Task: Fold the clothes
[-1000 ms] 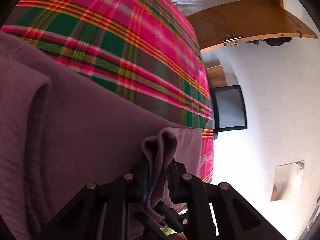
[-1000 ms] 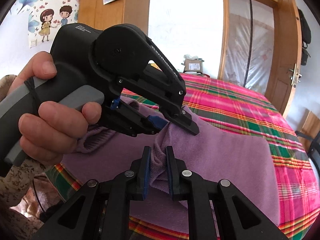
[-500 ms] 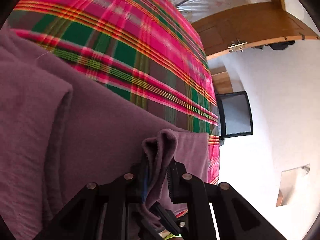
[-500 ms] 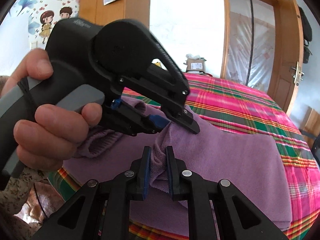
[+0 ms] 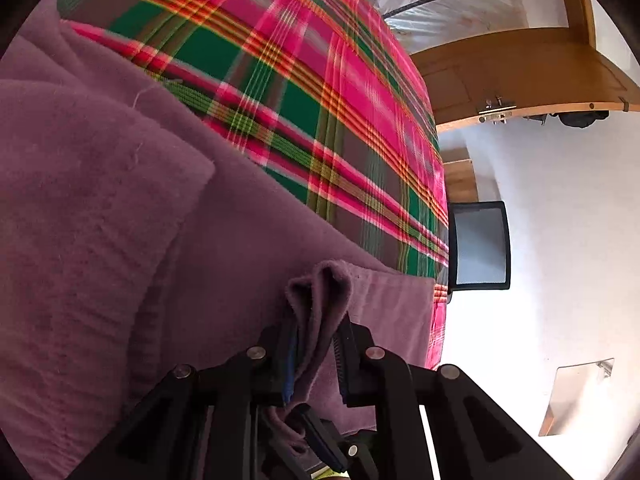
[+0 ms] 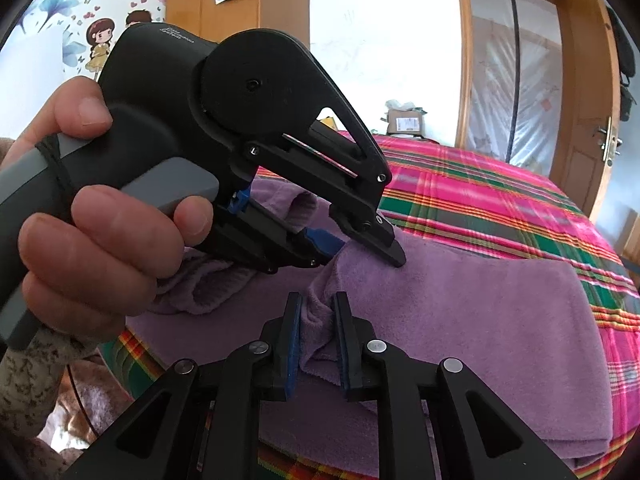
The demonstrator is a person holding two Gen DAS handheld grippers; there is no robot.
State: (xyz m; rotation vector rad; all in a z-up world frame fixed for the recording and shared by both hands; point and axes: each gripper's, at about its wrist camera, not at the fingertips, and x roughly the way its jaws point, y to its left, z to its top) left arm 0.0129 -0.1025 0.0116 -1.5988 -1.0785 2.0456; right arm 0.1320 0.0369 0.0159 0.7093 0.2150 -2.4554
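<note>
The purple sweater [image 6: 472, 304] lies spread on the plaid bed [image 6: 492, 208], thick, fleecy and limp, so it looks light but floppy and likely to sag wherever it isn't held. Both claws pinch bunched folds near one edge: the left claw [image 5: 316, 354] and the right claw [image 6: 317, 338], close together, jaws just eased slightly yet cloth between the pads. Hems and ribbed cuff [image 6: 216, 288] seem the firmest holds.
</note>
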